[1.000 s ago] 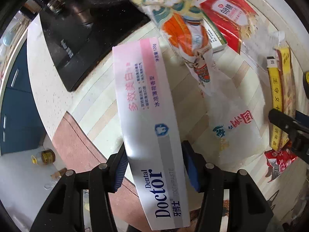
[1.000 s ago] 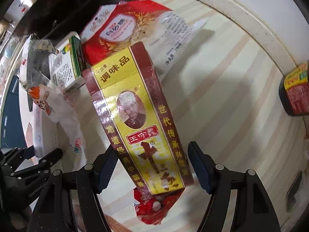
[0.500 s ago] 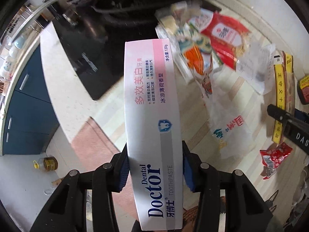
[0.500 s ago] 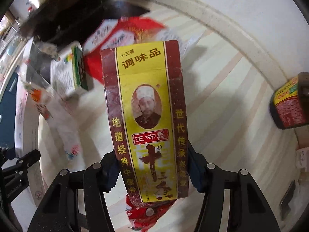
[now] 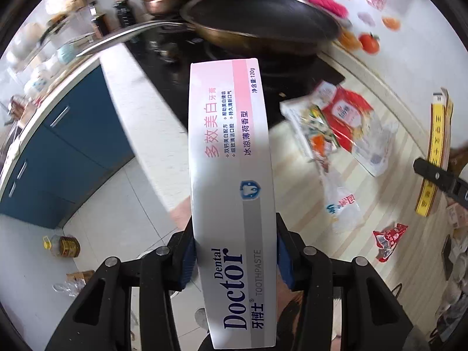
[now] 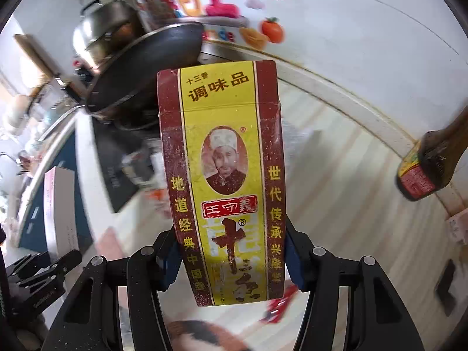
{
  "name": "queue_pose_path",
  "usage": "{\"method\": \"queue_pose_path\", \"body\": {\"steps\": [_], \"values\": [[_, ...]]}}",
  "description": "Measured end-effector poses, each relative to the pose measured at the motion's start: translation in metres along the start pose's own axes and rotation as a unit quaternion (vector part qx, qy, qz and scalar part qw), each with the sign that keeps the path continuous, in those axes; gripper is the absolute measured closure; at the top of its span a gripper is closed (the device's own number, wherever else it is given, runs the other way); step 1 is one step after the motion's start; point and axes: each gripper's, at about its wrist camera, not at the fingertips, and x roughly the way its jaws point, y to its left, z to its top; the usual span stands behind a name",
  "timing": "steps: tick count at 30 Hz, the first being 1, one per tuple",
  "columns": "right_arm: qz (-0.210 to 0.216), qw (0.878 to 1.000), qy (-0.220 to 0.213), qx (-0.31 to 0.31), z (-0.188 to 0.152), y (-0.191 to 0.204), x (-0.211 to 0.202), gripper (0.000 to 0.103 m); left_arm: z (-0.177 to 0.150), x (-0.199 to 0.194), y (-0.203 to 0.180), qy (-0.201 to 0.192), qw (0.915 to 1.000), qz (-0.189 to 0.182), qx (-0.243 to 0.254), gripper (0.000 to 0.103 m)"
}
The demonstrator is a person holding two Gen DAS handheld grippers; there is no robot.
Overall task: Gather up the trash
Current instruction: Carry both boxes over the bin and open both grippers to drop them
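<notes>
My left gripper [image 5: 234, 260] is shut on a white and pink toothpaste box [image 5: 231, 175], held up in the air above the counter edge. My right gripper [image 6: 231, 260] is shut on a yellow and dark red spice box [image 6: 225, 175], also lifted off the counter. In the left wrist view the spice box [image 5: 435, 158] shows at the far right; in the right wrist view the toothpaste box [image 6: 58, 210] shows at the left. Several wrappers stay on the striped counter: a red and clear bag [image 5: 356, 125], a clear plastic bag [image 5: 342, 204] and a small red wrapper [image 5: 389, 239].
A black pan [image 5: 263, 26] sits on the dark stove [image 5: 292, 76] at the back. A dark sauce bottle [image 6: 430, 172] stands by the wall at the right. Blue cabinets [image 5: 58, 152] and a tiled floor with an oil jug [image 5: 63, 245] lie to the left.
Both grippers closed on their boxes and lifted them up and back from the counter. The view has tilted up, so the pan and wall now show.
</notes>
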Motion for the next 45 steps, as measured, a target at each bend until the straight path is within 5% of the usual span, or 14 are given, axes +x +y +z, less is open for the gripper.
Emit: {"method": "queue_pose_path", "body": {"steps": [10,17,22,28,35,41,43,44,45], "values": [[0.112,0.990,0.046,-0.075,-0.069,0.153,-0.003,0.042,-0.074,-0.027,0.148,-0.004,0.9932,0.007,-0.116,0.060],[0.143,0.966,0.138,-0.163,-0.166,0.272,0.067,0.042,-0.181,0.022,0.278,0.058,0.9672,0.032,-0.245,0.060],[0.139,0.947,0.205,-0.203,-0.245,0.324,0.156,0.042,-0.269,0.112,0.347,0.126,0.9352,0.021,-0.330,0.060],[0.101,0.927,0.280,-0.227,-0.359,0.348,0.312,0.042,-0.353,0.272,0.388,0.193,0.8989,-0.036,-0.392,0.060],[0.101,0.904,0.346,-0.230,-0.442,0.350,0.477,0.043,-0.415,0.435,0.427,0.229,0.8641,-0.096,-0.438,0.060],[0.112,0.878,0.402,-0.232,-0.482,0.350,0.579,0.042,-0.446,0.502,0.451,0.234,0.8390,-0.118,-0.477,0.058],[0.107,0.868,0.420,-0.241,-0.495,0.354,0.597,0.042,-0.454,0.507,0.456,0.236,0.8374,-0.115,-0.479,0.046],[0.102,0.863,0.427,-0.251,-0.501,0.355,0.603,0.041,-0.457,0.506,0.458,0.238,0.8395,-0.109,-0.476,0.028],[0.100,0.860,0.430,-0.255,-0.506,0.354,0.605,0.029,-0.460,0.501,0.460,0.237,0.8429,-0.099,-0.473,0.013]]}}
